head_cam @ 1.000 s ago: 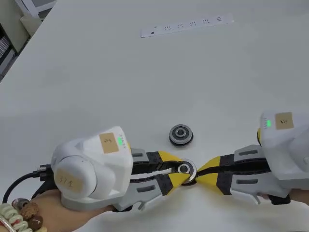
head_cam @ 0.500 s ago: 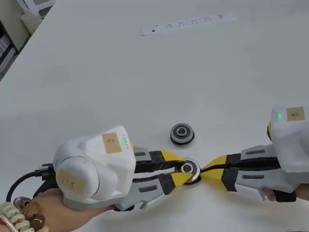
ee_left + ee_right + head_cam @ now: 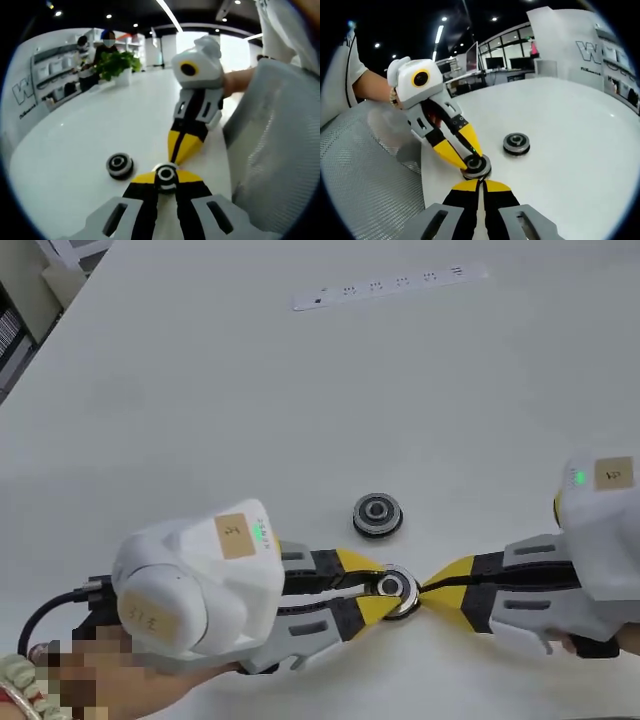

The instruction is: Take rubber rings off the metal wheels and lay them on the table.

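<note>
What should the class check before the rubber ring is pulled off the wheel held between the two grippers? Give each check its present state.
1. Left gripper clamps the held wheel between its jaws: ok.
2. Right gripper has its jaws closed at that wheel's edge: ok.
3. Right jaws really pinch the rubber ring: cannot tell.
4. Bare table nearby for laying the ring down: ok.
5. Second wheel lies apart from both grippers: ok.
</note>
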`<state>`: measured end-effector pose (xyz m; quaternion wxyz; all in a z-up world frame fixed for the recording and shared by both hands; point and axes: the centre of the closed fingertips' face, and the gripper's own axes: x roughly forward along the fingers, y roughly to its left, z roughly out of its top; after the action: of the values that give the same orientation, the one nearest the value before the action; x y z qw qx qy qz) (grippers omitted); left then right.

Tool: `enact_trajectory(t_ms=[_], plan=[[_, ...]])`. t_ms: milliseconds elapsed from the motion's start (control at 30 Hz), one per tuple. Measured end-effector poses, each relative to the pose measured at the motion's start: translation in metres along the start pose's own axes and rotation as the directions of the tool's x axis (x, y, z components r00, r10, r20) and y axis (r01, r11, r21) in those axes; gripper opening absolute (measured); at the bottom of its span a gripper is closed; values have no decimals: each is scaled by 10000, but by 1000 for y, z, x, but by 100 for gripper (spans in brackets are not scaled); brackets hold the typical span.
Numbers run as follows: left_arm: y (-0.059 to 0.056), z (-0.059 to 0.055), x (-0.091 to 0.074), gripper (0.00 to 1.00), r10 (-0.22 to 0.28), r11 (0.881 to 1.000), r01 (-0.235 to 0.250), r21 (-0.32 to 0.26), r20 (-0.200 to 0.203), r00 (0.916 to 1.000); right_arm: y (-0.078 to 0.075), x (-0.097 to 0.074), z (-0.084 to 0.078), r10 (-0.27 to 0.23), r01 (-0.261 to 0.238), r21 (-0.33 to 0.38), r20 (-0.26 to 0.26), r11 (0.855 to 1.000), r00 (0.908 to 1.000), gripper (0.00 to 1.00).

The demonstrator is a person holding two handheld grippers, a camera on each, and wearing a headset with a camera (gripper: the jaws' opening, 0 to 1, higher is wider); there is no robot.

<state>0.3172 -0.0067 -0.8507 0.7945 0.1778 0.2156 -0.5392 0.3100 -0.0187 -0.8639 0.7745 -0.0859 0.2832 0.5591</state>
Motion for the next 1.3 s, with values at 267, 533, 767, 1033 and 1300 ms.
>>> enact_trajectory(t_ms=[267, 533, 767, 1033, 1300], plan=[[0, 0, 0, 13, 35, 10000, -35, -3, -19, 10000, -3, 2, -2, -460, 455, -688, -69, 9966, 9989, 0], [0, 0, -1, 13, 90, 10000, -90, -25, -32, 10000, -7, 2, -2, -737, 756, -1157, 203, 9904, 9971, 0], [1, 0, -1, 13, 113, 9999, -113, -9, -28, 9999, -10, 1, 0, -357, 168, 2135, 849, 9768, 9958, 0], [0, 0, -1, 13, 88, 9999, -88, 126, 22, 10000, -9, -2, 9, 242, -1097, 3968, 2144, 9113, 9765, 0], [-1, 0, 0, 14, 56, 9999, -58, 114, 166, 9998, 0, -5, 6, 1299, -2509, 5656, 2457, 7856, 9606, 0]])
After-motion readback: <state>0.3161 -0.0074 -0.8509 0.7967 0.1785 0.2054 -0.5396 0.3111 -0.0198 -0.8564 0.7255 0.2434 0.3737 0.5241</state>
